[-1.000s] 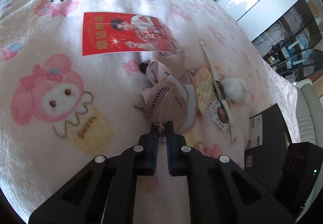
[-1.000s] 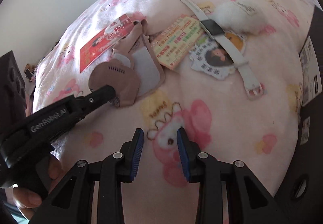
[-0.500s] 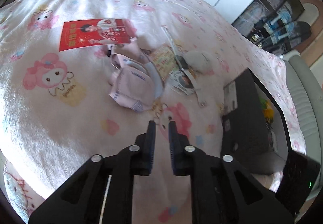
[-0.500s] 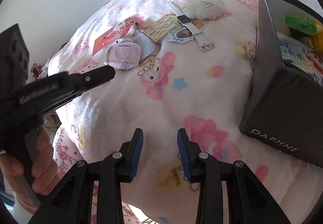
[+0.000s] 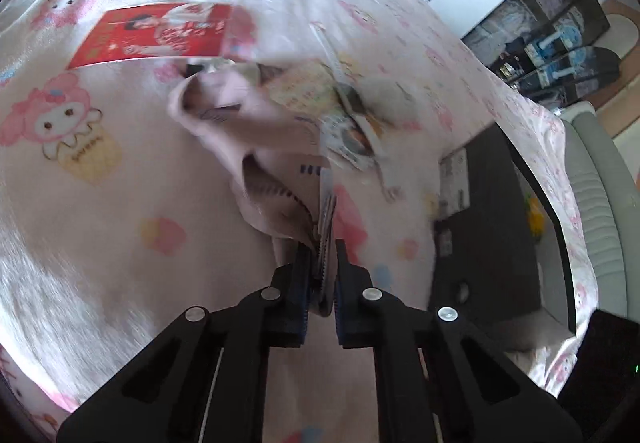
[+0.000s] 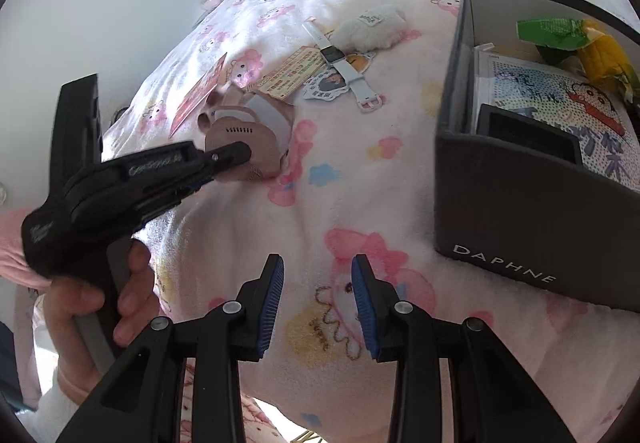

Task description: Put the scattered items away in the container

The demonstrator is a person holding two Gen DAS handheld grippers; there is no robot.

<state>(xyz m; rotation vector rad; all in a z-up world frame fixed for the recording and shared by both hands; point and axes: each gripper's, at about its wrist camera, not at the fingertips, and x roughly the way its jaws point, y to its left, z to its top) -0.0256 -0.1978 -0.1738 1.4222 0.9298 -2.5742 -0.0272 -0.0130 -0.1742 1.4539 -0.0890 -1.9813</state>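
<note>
The left gripper (image 5: pixel 320 279) was seen with its jaws closing on the edge of a pink face mask (image 5: pixel 256 147), the fabric pinched between the pads and trailing up toward the middle of the left wrist frame, probably so that it could be carried over to the dark box (image 6: pixel 520 195) at the right. In the right wrist view the person's hand (image 6: pixel 100 303) was wrapped round the left tool's handle at lower left, the tool angled down onto the bed (image 6: pixel 360 203). The right gripper (image 6: pixel 318 307) was held low in its frame, jaws apart and empty, likely kept clear. A red card (image 5: pixel 156 33), a white watch (image 6: pixel 344 63) and a fluffy white toy (image 6: pixel 372 29) were left lying on the bed; the box already contained several items.
</note>
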